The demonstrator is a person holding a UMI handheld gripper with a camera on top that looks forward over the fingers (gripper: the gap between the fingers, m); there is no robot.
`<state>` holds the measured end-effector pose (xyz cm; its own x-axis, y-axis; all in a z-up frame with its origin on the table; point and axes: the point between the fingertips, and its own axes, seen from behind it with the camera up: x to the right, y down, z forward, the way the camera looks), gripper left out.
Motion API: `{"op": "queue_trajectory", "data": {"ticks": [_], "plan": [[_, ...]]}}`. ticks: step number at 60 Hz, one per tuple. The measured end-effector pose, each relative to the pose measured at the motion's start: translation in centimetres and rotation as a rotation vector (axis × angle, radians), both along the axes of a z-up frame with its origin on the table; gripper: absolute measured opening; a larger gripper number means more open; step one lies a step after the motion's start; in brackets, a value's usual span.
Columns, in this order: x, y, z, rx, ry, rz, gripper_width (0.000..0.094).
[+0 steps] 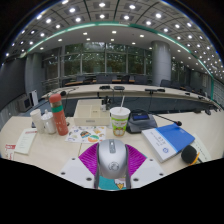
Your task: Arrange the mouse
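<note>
Gripper view is showing a grey mouse (112,156) sitting between the two pink pads (90,157) of the gripper (112,172), whose fingers are closing in at either side; whether both are pressing on it cannot be told. Just beyond, a paper cup (120,120), a red bottle (59,113) and a blue book (167,141) are resting on the desk (45,150).

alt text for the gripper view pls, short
A grey computer mouse sits between the pink-padded fingers of the hand-held gripper, on a pale office desk. Beyond it stand a paper cup, a box, an orange bottle and a blue-edged booklet.
</note>
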<state>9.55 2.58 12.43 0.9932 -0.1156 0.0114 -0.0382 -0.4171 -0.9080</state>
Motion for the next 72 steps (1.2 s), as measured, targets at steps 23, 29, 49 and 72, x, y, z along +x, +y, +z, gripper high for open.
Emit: {"op": "queue_trajectory", "data": {"ticks": [23, 29, 49, 72], "plan": [[4.1, 2.5, -13.5, -0.216, 0.062, -0.082, 0.0476], [3.9, 1.7, -13.1, -0.231, 0.057, -0.079, 0.0658], [0.5, -9.6, -3.2, -0.202, 0.028, -0.057, 0.0858], [-2.1, -28.5, 5.5, -0.167, 0.017, -0.086, 0.086]]}}
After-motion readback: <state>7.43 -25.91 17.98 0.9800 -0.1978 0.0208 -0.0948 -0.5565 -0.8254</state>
